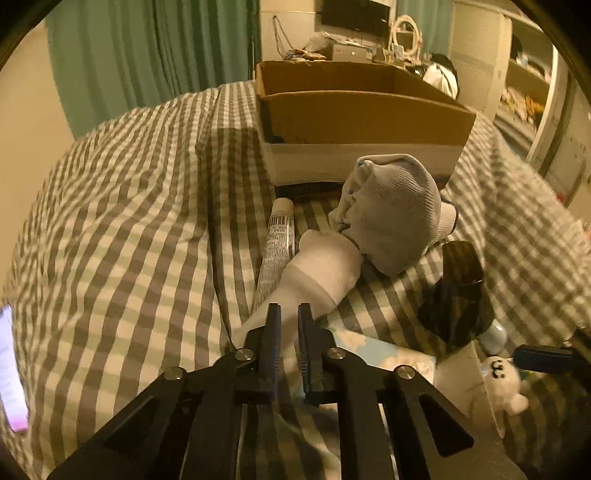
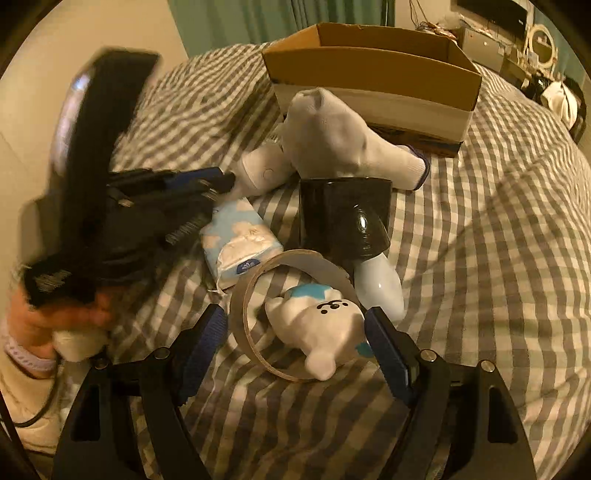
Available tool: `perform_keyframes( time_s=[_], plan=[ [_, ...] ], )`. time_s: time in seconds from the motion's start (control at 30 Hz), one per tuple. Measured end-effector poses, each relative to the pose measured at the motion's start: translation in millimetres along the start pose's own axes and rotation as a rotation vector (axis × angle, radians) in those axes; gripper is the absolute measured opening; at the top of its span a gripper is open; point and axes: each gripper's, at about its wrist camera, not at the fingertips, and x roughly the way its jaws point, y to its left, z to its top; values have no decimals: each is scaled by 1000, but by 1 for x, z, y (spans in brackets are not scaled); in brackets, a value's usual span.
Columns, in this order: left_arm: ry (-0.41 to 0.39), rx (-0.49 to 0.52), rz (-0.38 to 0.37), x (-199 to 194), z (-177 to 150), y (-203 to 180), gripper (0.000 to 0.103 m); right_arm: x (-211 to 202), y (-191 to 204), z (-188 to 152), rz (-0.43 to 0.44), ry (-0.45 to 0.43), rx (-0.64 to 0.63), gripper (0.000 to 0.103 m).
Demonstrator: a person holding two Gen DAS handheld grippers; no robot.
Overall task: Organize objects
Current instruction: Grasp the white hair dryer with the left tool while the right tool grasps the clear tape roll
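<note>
On the checked quilt (image 1: 129, 221), the left gripper (image 1: 289, 314) pinches a soft white sock (image 1: 317, 273) near the cardboard box (image 1: 362, 110). The right gripper (image 2: 295, 328), released, straddles a round tape ring (image 2: 255, 332) and plush bear (image 2: 317, 328).

Grey-and-white checked bedspread (image 1: 122, 206) across the near scene, green curtain (image 1: 147, 48) far left, dark wall screen (image 1: 356, 14) far centre, cluttered shelves (image 1: 524, 85) far right, pink-edged strip (image 1: 11, 373) near left.
</note>
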Motion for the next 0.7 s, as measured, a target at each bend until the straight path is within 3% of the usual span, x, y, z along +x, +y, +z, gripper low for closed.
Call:
perform_keyframes(
  time_s=[0.23, 0.33, 0.4, 0.43, 0.47, 0.57, 0.63, 0.7],
  plan=[
    [13, -28, 7, 1, -1, 8, 3, -19, 14, 0, -6, -56, -14, 73],
    [12, -20, 1, 0, 0, 10, 4, -12, 24, -2, 17, -35, -47, 64],
    [15, -14, 3, 1, 1, 9, 6, -5, 29, -3, 5, -23, -69, 48],
    [18, -13, 11, 2, 1, 10, 9, -3, 31, -2, 10, -22, -75, 36],
    [20, -11, 18, 3, 2, 11, 11, 2, 30, 0, 40, 4, -62, 12],
    [20, -21, 34, 4, 4, 15, 34, 10, 30, -4, 64, 26, -64, 10],
    [35, -15, 30, 10, 8, 16, 57, 11, 28, -3, 73, 23, -62, 10],
    [50, -3, 24, 15, 11, 16, 62, 8, 24, -2, 87, 6, -49, 9]
  ],
)
